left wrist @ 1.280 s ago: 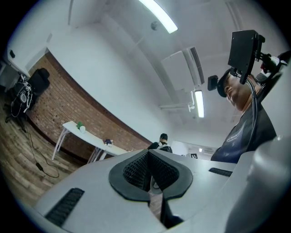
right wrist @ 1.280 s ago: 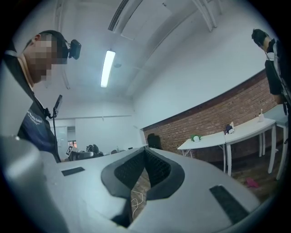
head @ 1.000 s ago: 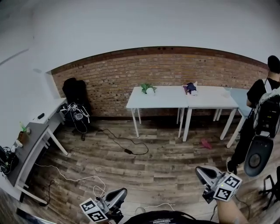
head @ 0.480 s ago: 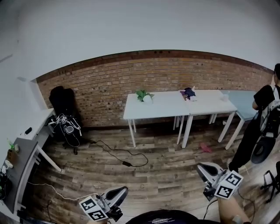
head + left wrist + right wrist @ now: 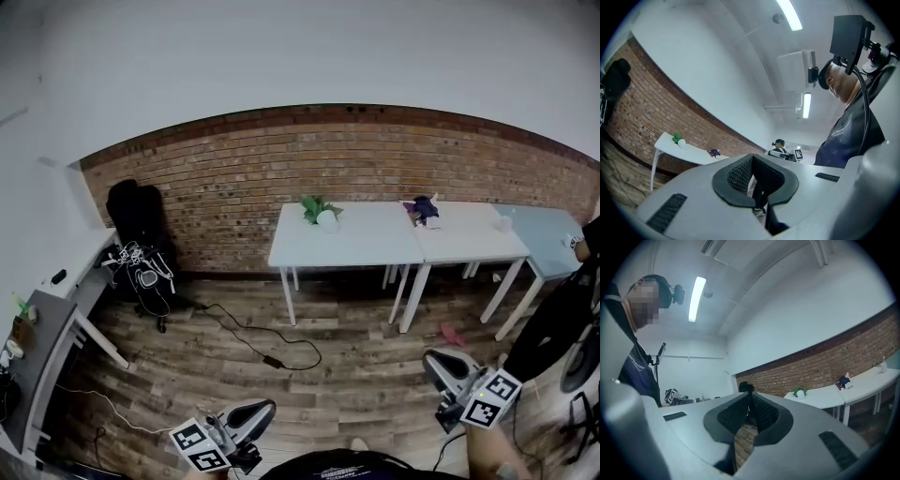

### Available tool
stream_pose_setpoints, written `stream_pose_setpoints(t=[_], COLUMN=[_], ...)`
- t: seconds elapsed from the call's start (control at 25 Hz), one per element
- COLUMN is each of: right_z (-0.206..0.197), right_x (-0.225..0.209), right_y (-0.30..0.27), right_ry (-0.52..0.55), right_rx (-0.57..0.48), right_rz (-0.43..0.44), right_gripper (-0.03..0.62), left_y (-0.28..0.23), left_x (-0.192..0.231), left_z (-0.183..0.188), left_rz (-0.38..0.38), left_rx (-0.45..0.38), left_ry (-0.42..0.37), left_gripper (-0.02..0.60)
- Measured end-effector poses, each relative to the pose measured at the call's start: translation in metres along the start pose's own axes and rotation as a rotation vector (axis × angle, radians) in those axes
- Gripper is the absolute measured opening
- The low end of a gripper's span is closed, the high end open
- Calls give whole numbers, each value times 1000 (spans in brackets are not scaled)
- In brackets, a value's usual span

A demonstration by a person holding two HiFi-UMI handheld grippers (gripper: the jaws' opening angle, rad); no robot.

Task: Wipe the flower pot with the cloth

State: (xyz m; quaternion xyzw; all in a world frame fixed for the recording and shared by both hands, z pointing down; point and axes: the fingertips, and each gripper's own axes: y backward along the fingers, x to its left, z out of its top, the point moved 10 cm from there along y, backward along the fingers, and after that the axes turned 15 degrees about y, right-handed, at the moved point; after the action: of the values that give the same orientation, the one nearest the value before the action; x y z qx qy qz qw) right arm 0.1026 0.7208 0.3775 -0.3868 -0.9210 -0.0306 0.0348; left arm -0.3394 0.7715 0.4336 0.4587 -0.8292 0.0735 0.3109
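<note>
**Both grippers empty, bench well across the room**

The left gripper (image 5: 257,411) and the right gripper (image 5: 434,362) are carried low and roughly level, each with its jaws pressed together on nothing. That suits a walk-up rather than work: judged from this, no wiping has begun and neither task item has been touched.

The flower pot (image 5: 326,219), small, white and holding a green plant, stands on the white bench (image 5: 366,246) toward its left end and near its back edge. A dark blue bundle (image 5: 424,210), probably the cloth, lies further right on the same bench, about where 2 tabletops meet, well apart from the pot. Keeping them apart leaves room for 1 gripper to take the cloth while the other steadies the pot.

Behind the bench runs a brick wall (image 5: 234,173) under white plaster. In front of the bench is a wooden plank floor (image 5: 366,375), with a black cable (image 5: 272,349) trailing left of the bench legs and a small pink thing (image 5: 453,334) to their right. Left of the bench stands a black chair (image 5: 139,220) draped with gear.
</note>
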Motion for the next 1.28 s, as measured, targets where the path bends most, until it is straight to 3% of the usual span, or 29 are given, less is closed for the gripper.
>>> stream_pose_setpoints(t=[0.32, 0.48, 0.68, 0.92, 1.28], right_z=[-3, -4, -15, -24, -13], right_x=[-165, -222, -258, -281, -309], right_y=[-59, -88, -123, -181, -311], right_ry=[37, 54, 67, 91, 102], right_rx=[-31, -38, -31, -13, -1], right_rz=[91, 104, 125, 89, -18], right_gripper=[3, 2, 3, 2, 2], left_y=[-150, -206, -246, -271, -293], left_x=[46, 67, 99, 170, 312], left_z=[33, 45, 64, 102, 215], left_rz=[30, 42, 54, 54, 2], left_rx=[-47, -49, -31, -34, -7], left_ry=[-39, -59, -97, -104, -112], left_gripper=[-3, -3, -3, -3, -3])
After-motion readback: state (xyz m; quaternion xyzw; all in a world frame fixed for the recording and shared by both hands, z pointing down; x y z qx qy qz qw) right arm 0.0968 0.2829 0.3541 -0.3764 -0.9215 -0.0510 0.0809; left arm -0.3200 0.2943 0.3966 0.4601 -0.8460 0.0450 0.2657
